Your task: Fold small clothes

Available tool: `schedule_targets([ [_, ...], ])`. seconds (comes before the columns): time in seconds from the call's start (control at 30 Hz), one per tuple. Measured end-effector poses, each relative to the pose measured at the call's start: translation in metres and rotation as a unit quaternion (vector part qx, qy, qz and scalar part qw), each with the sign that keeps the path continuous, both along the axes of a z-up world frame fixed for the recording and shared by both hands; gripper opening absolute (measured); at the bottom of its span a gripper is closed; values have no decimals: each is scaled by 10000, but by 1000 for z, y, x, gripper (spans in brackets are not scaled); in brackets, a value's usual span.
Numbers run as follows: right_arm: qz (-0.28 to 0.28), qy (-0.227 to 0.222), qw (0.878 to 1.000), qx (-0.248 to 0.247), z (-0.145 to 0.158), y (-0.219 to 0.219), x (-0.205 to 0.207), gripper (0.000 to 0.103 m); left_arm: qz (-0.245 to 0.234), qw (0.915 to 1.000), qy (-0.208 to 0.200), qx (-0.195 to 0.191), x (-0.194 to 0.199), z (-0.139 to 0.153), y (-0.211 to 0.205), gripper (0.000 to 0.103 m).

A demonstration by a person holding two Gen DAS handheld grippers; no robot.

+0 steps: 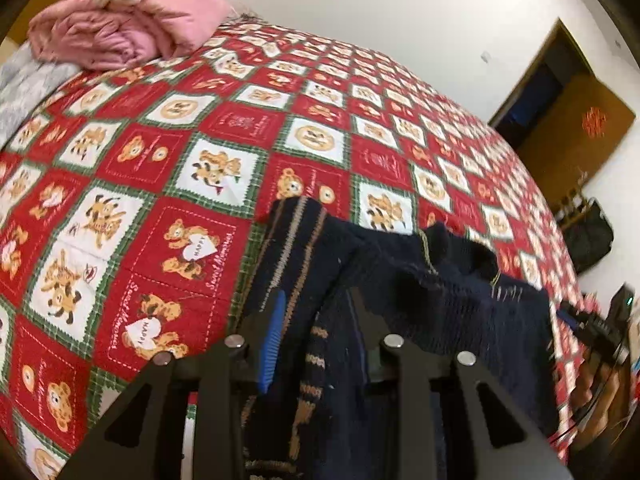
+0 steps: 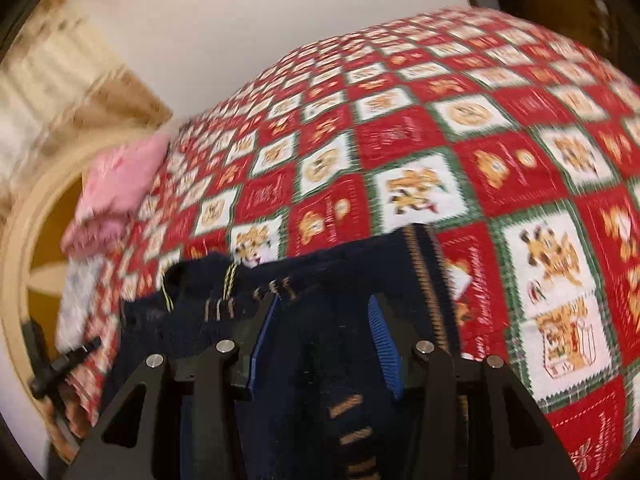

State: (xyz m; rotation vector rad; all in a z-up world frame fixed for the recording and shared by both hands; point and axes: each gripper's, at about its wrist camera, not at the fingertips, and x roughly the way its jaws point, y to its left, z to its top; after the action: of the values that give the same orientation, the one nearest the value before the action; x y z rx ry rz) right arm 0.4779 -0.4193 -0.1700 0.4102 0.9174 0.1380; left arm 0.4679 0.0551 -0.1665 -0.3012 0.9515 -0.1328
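A dark navy knitted garment point(image 1: 400, 280) with tan stripes hangs between my two grippers above the bed. My left gripper point(image 1: 316, 312) is shut on one end of it, cloth bunched between the blue pads point(image 1: 274, 344). My right gripper point(image 2: 324, 316) is shut on the other end of the garment point(image 2: 320, 280), which drapes over and between its fingers. The right gripper also shows blurred at the right edge of the left wrist view point(image 1: 592, 328). The left gripper shows at the lower left of the right wrist view point(image 2: 60, 364).
The bed is covered by a red, white and green teddy-bear quilt point(image 1: 200, 160). A pink folded blanket point(image 1: 128, 20) and a grey cloth point(image 1: 24, 88) lie at its far end. A dark bag point(image 1: 588, 236) stands by the wall near a brown door point(image 1: 568, 120).
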Motion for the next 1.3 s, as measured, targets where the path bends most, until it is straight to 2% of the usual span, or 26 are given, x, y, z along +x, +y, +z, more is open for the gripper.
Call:
schedule_targets([
  [0.03,39,49,9998,-205,0,9,2,48,-55,10000,12,-5,2,-1,-4,45],
  [0.1,267,227,9987,-365,-7,25,8,48,-78,10000,42,6,8,-5,-10,50],
  [0.17,347,297,9962,-748,-12,36,9,47,-137,9998,111,-53,14,-10,-14,50],
  [0.2,358,353,9941,-962,-16,41,11,43,-178,9997,166,-62,18,-13,-17,50],
  [0.27,374,432,9928,-1054,-23,44,12,42,-262,9991,345,32,27,-20,-23,50],
  [0.33,298,482,9924,-1095,-29,42,13,36,-261,9981,561,13,35,-30,-26,50],
  [0.4,280,518,9909,-1208,-34,41,14,22,-361,9975,607,-53,36,-36,-28,48],
  [0.47,315,501,9900,-1279,-34,43,13,13,-446,9974,556,117,35,-38,-34,35],
  [0.5,343,433,9895,-1336,-32,44,11,10,-520,9974,475,173,33,-37,-36,11],
  [0.77,253,-137,9854,-1680,0,57,-2,7,-367,9993,69,22,24,-20,-23,10],
  [0.9,77,-399,9852,-1666,18,56,-2,7,-267,9993,-197,-149,22,-3,-14,10],
  [1.07,-266,-765,9840,-1589,37,50,3,6,14,9988,-378,-324,25,5,-3,10],
  [1.17,-399,-771,9842,-1546,34,47,10,6,186,9976,-403,-534,29,0,6,10],
  [1.3,-539,-435,9811,-1809,4,41,27,6,303,9991,-81,-289,40,-26,2,10],
])
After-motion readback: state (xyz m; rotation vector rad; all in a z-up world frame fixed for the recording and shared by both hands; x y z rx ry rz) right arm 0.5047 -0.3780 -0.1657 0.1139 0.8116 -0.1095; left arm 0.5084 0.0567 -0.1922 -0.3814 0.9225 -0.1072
